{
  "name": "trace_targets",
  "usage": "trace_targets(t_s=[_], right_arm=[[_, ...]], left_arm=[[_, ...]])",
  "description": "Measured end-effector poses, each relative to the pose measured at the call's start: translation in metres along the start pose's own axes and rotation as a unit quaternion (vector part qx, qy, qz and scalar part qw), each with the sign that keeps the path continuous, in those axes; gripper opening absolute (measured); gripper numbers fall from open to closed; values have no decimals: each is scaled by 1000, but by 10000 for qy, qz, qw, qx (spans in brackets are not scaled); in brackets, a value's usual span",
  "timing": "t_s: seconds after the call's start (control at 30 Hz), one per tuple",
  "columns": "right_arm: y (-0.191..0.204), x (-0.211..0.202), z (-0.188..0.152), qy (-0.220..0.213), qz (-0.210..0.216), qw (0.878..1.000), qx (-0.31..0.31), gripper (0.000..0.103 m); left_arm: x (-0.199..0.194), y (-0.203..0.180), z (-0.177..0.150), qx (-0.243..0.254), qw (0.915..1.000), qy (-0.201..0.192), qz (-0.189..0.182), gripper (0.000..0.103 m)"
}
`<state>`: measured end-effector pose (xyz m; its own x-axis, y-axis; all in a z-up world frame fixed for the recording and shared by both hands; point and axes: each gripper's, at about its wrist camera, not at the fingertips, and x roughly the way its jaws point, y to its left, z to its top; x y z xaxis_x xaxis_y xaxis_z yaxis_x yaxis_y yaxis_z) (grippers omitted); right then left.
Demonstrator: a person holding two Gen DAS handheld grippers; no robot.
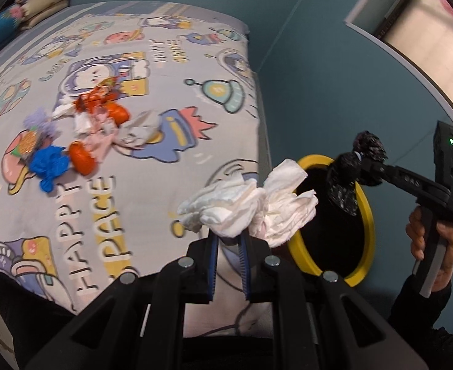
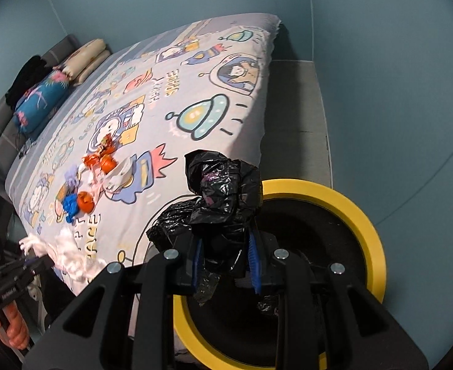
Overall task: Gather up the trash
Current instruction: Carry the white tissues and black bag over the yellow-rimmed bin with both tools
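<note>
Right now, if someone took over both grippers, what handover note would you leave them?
Left gripper: shut on a crumpled white tissue wad, at the bed's edge near the bin.
Right gripper: shut on a crumpled black plastic bag, held above the yellow-rimmed bin.
Done: both pieces lifted off the bed; neither is in the bin yet.
Left: drop both, then return for the pile on the bedspread: orange wrappers, blue wad, purple scrap, white paper.
</note>
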<state>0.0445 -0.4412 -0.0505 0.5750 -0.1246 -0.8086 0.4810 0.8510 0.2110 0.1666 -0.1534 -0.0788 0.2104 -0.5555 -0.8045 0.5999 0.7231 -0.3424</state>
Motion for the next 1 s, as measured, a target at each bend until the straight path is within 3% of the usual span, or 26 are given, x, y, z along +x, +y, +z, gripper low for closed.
trace_targets(t_s=[0.67,1.0], right_arm=[[-63,6,-11,10,-525,9974,502,24],[-74,17,-13,100,-387,9974,604,25]], left_arm=[[47,-94,-6,1088,9921,621,-21,12],[78,-121,-18,1352,9868,864,-196,12]])
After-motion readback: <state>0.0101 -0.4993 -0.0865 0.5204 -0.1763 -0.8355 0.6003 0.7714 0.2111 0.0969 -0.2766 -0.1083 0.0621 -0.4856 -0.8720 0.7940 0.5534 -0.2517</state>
